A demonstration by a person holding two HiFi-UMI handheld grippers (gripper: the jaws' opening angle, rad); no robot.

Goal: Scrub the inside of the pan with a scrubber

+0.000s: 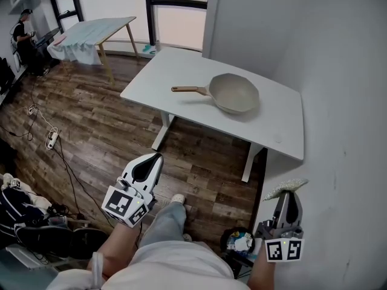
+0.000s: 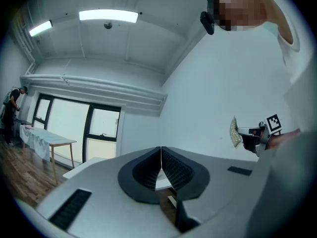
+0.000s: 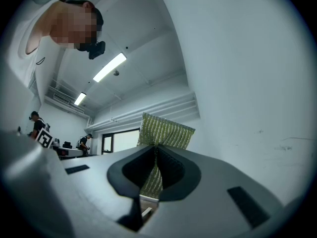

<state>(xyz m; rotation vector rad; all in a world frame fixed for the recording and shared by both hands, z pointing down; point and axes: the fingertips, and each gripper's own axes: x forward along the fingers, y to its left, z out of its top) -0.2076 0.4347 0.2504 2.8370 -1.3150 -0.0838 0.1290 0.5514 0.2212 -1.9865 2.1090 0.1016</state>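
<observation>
A beige pan (image 1: 234,93) with a wooden handle (image 1: 189,90) rests on the white table (image 1: 175,71), well ahead of both grippers. My right gripper (image 1: 289,193) is shut on a yellow-green scrubber (image 1: 284,187), held low at the right beside the wall. In the right gripper view the scrubber (image 3: 163,133) fans out above the closed jaws. My left gripper (image 1: 155,160) is shut with nothing in it, over the wooden floor short of the table. The left gripper view shows its jaws pressed together, with the scrubber (image 2: 234,132) off to the right.
A white wall (image 1: 351,101) runs along the right side. A second table (image 1: 97,32) draped with cloth stands at the back left, near a person (image 1: 24,35). Cables and a power strip (image 1: 51,139) lie on the floor at left; bags (image 1: 24,210) sit at lower left.
</observation>
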